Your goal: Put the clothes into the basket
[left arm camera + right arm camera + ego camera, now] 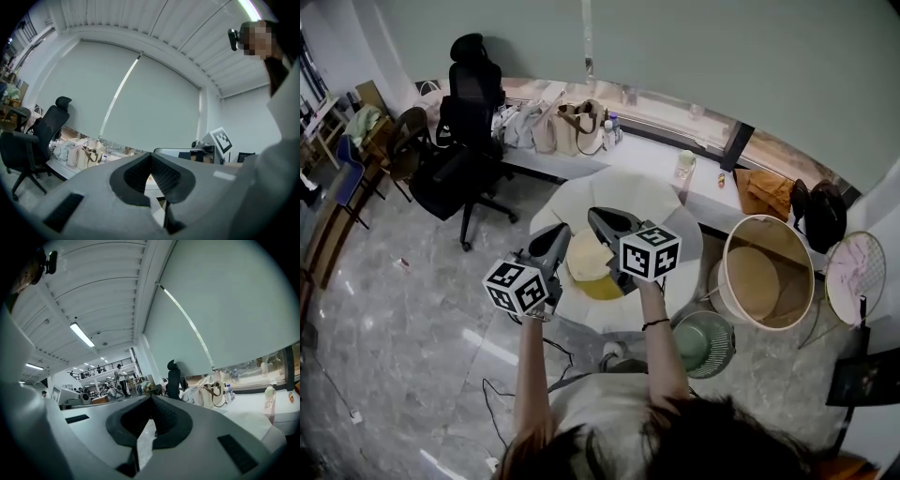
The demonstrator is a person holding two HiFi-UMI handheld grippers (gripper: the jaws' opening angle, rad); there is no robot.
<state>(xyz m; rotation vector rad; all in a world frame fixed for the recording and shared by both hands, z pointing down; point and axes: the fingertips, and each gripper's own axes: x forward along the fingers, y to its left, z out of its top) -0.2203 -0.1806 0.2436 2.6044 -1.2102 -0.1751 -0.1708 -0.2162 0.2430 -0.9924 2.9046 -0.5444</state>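
Note:
A cream garment (584, 255) and a yellow one (602, 288) lie on a white round table (666, 202) in front of me. The round white basket (769, 218) stands on the floor to the table's right, with only its tan bottom showing. My left gripper (565, 228) and right gripper (592, 213) point level over the table, side by side above the garments. In the left gripper view the left gripper (151, 155) has its jaws meeting at the tips. The right gripper (151, 398) looks the same in its own view. I see no cloth in either.
A black office chair (469, 122) stands at the far left. The long counter (656, 155) behind the table carries bags, bottles and an orange cloth (764, 192). A green fan (703, 342), a round wire disc (858, 264) and a black backpack (823, 214) are near the basket.

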